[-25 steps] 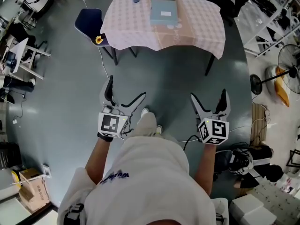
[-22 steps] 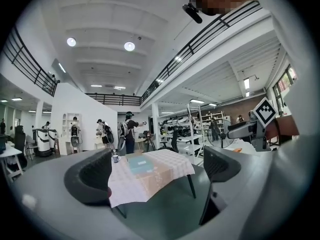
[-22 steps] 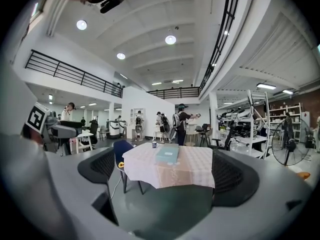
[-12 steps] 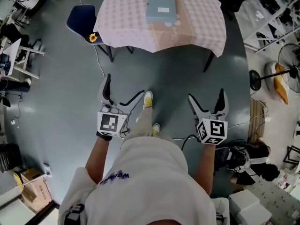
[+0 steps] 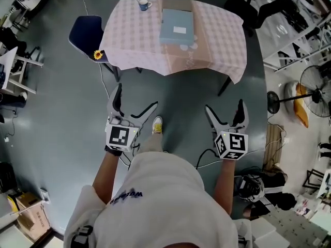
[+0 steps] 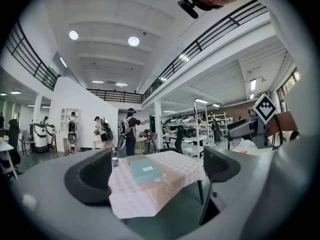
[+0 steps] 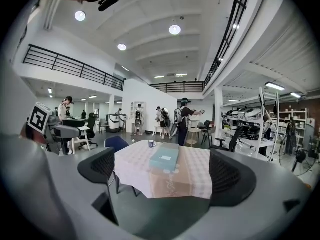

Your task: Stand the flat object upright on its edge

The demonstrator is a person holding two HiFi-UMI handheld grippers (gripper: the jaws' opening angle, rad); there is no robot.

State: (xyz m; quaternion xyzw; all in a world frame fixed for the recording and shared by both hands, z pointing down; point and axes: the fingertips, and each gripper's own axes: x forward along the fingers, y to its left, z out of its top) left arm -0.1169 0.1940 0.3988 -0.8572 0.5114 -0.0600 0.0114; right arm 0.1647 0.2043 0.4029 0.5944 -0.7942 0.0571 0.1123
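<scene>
Both empty: we hold the left gripper (image 5: 135,98) and right gripper (image 5: 223,107) with jaws wide apart, well short of the table (image 5: 129,35). The blue box (image 5: 177,27) lies flat near the table's middle.

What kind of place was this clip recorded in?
Probably a big open lab or workshop hall: railed mezzanine, shelving racks, and standing people behind the cloth-covered table.

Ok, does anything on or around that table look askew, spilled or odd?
Nothing spilled or damaged. The tablecloth hangs unevenly, its near hem dipping in points. A yellow flower sits at the edge of the blue chair, an odd spot. The flat box lies flat, the mug upright.
</scene>
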